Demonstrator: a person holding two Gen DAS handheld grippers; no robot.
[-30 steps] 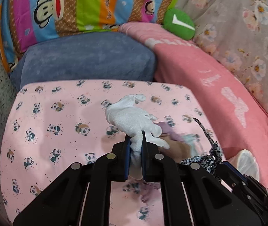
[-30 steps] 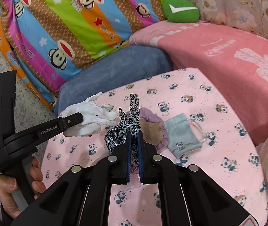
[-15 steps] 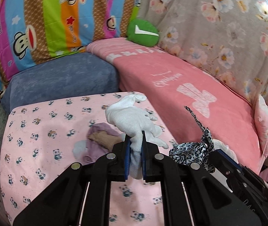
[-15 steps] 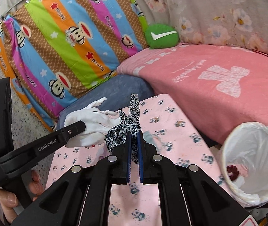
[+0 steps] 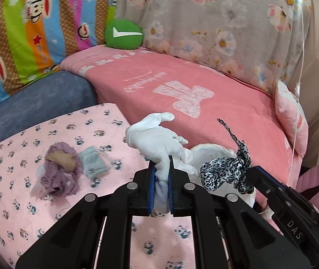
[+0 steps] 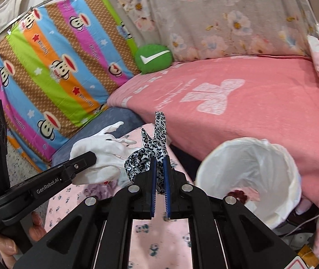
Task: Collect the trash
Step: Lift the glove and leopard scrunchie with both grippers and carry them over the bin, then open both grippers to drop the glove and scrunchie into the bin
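Trash here = soft cloth bits. White glove (image 5: 157, 139) is pinched by its cuff in the left gripper (image 5: 161, 187), jaws nearly shut w/ only the fabric's thickness between them; its fingers flop fwd, off the desk (image 5: 24, 206). Leopard-print scarf (image 6: 152, 157) is clamped in the right gripper (image 6: 160, 192), jaws close together on a bunched part, one tail sticking up, rest hanging in a loose knot. Both hang near the white-lined bin (image 6: 249, 179), which stands beside the desk, against the pink bed (image 6: 249, 112); something dark red already sits at the bin's bottom.

Handling, by my read: both items v. light, limp, no fragility. They won't slip much since fabric grips the pads, but may cling on release or snag a fingertip, so open wide and shake if needed. Loose tails could drape over the bin rim; release from above the opening's middle.

Left on the desk: purple crumpled cloth (image 5: 58, 172) and grey drawstring pouch (image 5: 93, 163), touching or nearly so. Best hold for each: a raised fold, or the pouch's gathered neck, not flat fabric.
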